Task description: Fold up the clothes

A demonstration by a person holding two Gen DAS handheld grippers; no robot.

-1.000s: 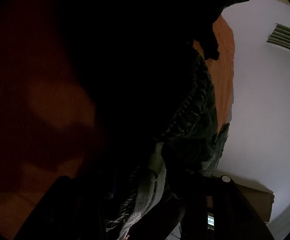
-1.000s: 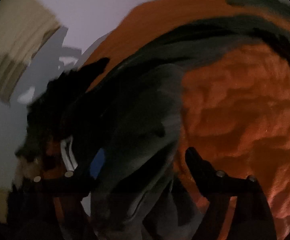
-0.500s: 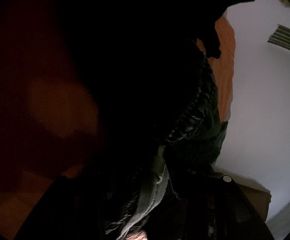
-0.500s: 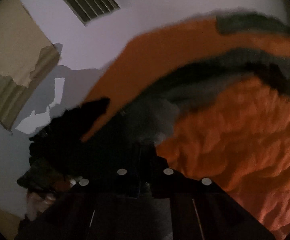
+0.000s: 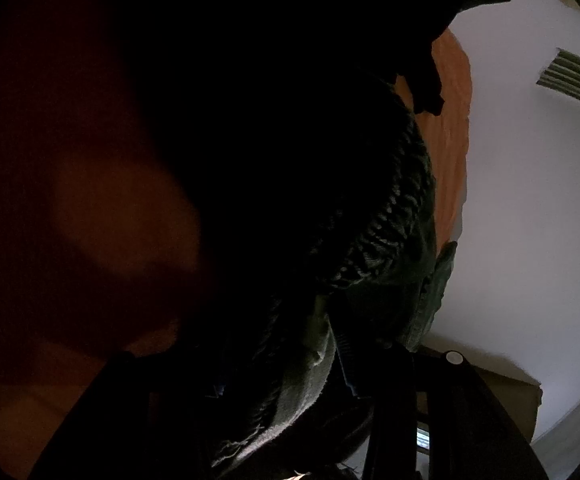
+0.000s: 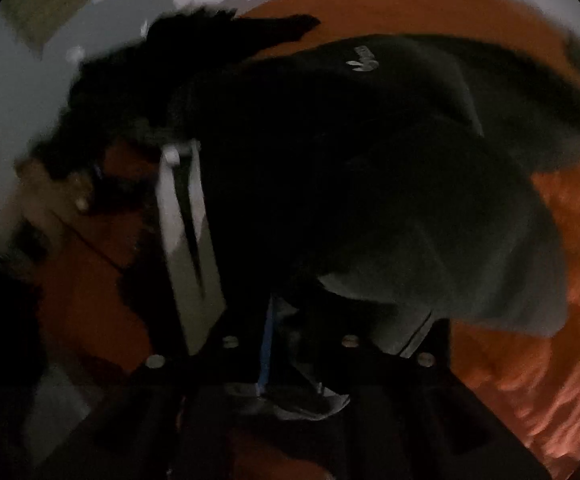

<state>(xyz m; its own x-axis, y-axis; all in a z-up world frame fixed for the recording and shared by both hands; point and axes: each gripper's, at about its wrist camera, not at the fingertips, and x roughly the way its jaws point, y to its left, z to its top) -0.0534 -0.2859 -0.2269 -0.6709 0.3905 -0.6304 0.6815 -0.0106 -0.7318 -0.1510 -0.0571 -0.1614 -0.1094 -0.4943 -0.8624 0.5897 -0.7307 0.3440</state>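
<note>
A dark grey garment (image 6: pixel 430 208) with a small white logo (image 6: pixel 364 62) hangs bunched over an orange bedspread (image 6: pixel 550 280). My right gripper (image 6: pixel 290 364) is shut on a fold of its edge, and the cloth rises away from the jaws. In the left wrist view the same garment (image 5: pixel 378 232) shows a ribbed knit hem. My left gripper (image 5: pixel 290 408) is shut on that hem, with a pale strip of fabric running between its fingers. Most of the left view is in deep shadow.
The orange bedspread (image 5: pixel 450 140) lies under everything. A white wall (image 5: pixel 530 200) with a vent grille (image 5: pixel 578 80) stands behind it, and a brown box (image 5: pixel 502 392) sits low on the right. A dark, blurred shape (image 6: pixel 101 128) with white stripes (image 6: pixel 177 208) is left of the garment.
My right gripper was open a second ago, then shut on the garment and has lifted it, so the cloth now fills that view. The left view barely changed.
</note>
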